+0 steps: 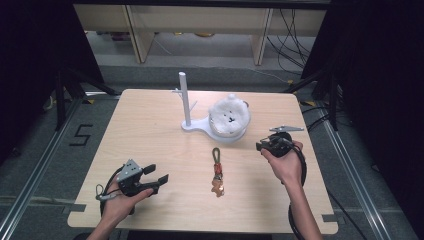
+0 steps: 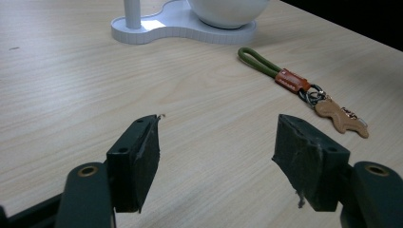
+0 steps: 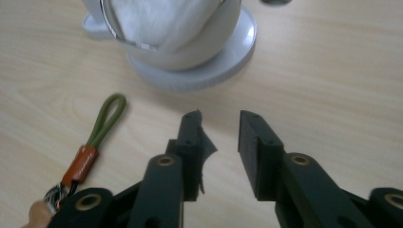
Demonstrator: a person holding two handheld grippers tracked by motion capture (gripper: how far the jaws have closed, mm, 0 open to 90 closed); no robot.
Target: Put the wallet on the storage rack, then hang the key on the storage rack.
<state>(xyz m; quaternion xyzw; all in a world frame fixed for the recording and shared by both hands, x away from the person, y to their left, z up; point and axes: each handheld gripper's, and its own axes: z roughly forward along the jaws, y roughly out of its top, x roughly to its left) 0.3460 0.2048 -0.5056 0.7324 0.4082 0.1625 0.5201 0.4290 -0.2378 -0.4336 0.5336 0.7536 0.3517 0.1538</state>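
A keychain point(image 1: 217, 172) lies flat in the middle of the table: an olive-green cord loop point(image 2: 257, 62), an orange leather tab point(image 3: 81, 164) and a tan animal charm point(image 2: 340, 118). Behind it stands a white stand with an upright peg point(image 1: 184, 98) and a bowl-shaped cup holding a fluffy white bear toy point(image 1: 229, 115). My left gripper point(image 1: 156, 174) rests low at the front left, open, nothing between its jaws point(image 2: 216, 156). My right gripper point(image 1: 261, 146) hovers right of the keychain, near the stand's base point(image 3: 218, 66), open with a narrow gap point(image 3: 219, 142).
The light wooden table point(image 1: 145, 135) has bare room at left and along the front edge. Black frames and cables stand beyond the table on both sides, and wooden furniture legs rise at the back.
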